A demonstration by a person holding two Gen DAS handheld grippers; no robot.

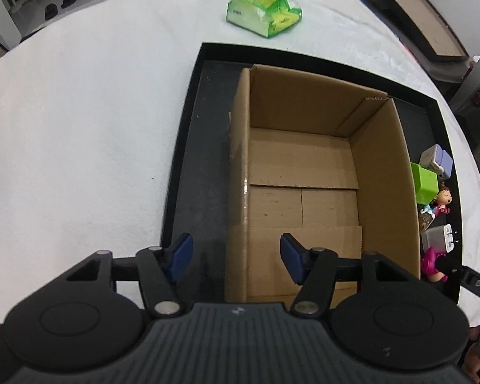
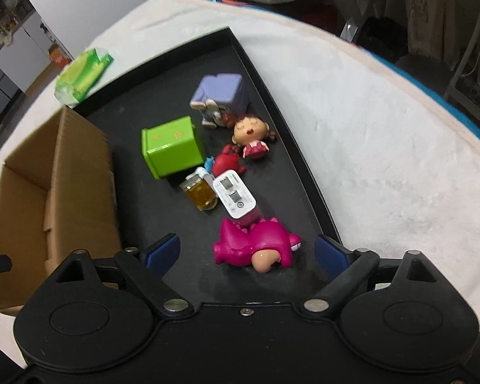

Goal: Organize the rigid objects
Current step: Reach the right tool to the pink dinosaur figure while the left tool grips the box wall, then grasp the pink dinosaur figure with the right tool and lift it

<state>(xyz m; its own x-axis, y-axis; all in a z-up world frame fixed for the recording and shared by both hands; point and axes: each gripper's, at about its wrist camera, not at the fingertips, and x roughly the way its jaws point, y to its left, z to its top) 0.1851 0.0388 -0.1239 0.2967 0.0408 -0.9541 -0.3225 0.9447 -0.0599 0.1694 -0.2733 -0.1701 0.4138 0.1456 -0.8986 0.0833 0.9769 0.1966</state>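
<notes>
An empty open cardboard box (image 1: 304,172) stands in a black tray (image 1: 195,160). My left gripper (image 1: 236,256) is open, straddling the box's near left wall. To the right of the box (image 2: 57,172), on the tray floor (image 2: 163,217), lie a magenta dinosaur figure (image 2: 259,243), a white charger (image 2: 235,196), a small jar of yellow liquid (image 2: 201,192), a green cube (image 2: 172,147), a red figure (image 2: 225,161), a girl doll (image 2: 251,134) and a purple block figure (image 2: 219,96). My right gripper (image 2: 246,249) is open around the magenta figure, not touching it.
A green tissue pack (image 1: 264,11) lies on the white tablecloth (image 1: 80,128) beyond the tray. A dark framed board (image 1: 419,22) leans at the far right. The tray's right rim (image 2: 291,140) runs close to the toys.
</notes>
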